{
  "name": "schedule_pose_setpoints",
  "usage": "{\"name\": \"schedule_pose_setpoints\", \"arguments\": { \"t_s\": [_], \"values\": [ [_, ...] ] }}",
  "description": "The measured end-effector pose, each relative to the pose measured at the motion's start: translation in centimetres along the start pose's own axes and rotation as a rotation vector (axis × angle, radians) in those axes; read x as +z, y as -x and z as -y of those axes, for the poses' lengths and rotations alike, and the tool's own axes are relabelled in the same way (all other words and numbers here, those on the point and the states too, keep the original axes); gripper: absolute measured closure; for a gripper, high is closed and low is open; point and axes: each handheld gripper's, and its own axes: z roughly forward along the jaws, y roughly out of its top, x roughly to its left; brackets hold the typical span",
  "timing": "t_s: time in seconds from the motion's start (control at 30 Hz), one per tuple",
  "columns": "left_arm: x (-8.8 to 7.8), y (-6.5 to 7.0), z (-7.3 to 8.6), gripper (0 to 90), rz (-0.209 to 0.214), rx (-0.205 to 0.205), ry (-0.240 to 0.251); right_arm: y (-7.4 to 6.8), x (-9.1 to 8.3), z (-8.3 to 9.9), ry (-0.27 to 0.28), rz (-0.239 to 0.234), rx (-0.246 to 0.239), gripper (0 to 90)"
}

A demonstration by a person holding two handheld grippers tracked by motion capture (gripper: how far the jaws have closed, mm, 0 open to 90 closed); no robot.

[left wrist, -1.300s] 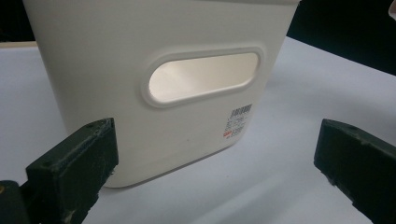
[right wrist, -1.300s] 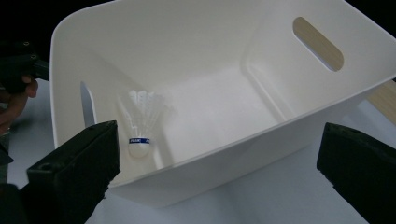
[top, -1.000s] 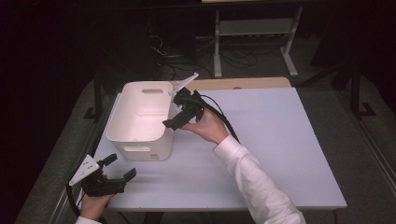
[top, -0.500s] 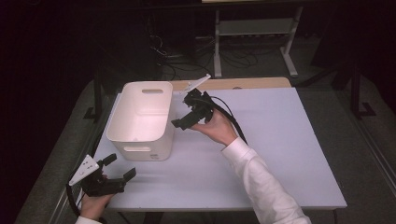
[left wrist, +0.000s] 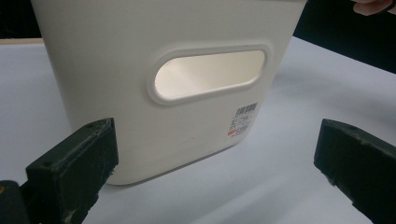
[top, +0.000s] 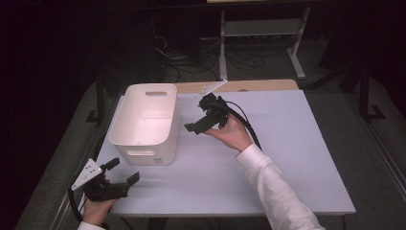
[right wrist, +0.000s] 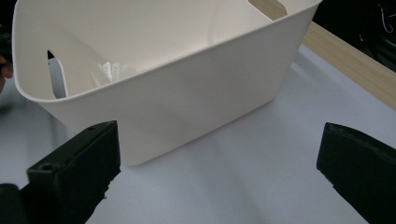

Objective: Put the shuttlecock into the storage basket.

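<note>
A white plastic bin (top: 146, 148) with handle cut-outs stands on the left half of the table. Its front wall with a barcode label (left wrist: 177, 46) is close in the left gripper view. My left gripper (top: 124, 171) rests at the table's front left corner, pointing at that wall, jaws open and empty (left wrist: 215, 135). A hand holds my right gripper (top: 197, 119) above the table just right of the bin, jaws open and empty (right wrist: 219, 135). In the right gripper view the bin (right wrist: 196, 88) shows a small pale object (right wrist: 112, 72) on its floor.
The pale table top (top: 287, 158) stretches right of the bin. A wooden strip (top: 258, 86) runs along its far edge. Beyond it stand a metal frame (top: 258, 28) and floor cables (top: 177, 57). The cable of the right gripper (top: 246, 122) trails past the hand.
The right gripper has drifted right, away from the bin's rim. The left gripper and the bin have stayed put.
</note>
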Motion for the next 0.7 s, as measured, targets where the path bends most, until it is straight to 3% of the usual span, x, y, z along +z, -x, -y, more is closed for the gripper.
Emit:
{"name": "schedule_pose_setpoints", "arguments": {
  "t_s": [0.13,0.2,0.3,0.43,0.7],
  "values": [
    [-0.2,-0.1,-0.1,0.0,-0.004,0.020,-0.027,0.4,-0.5,0.6,0.008,0.001,0.009,0.0],
    [-0.1,-0.1,0.0,0.0,-0.002,0.020,-0.012,0.7,-0.6,0.9,0.004,0.014,-0.013,0.0],
    [-0.2,-0.2,0.0,0.0,-0.007,0.029,-0.024,1.0,-1.0,1.6,0.002,0.018,0.004,0.0],
    [-0.2,-0.1,-0.1,0.0,-0.008,0.029,-0.028,1.3,-1.4,2.4,0.005,0.015,0.037,0.0],
    [-0.1,-0.1,0.0,0.0,-0.007,0.014,-0.017,1.9,-2.2,3.5,0.006,0.017,0.049,0.0]
  ]
}}
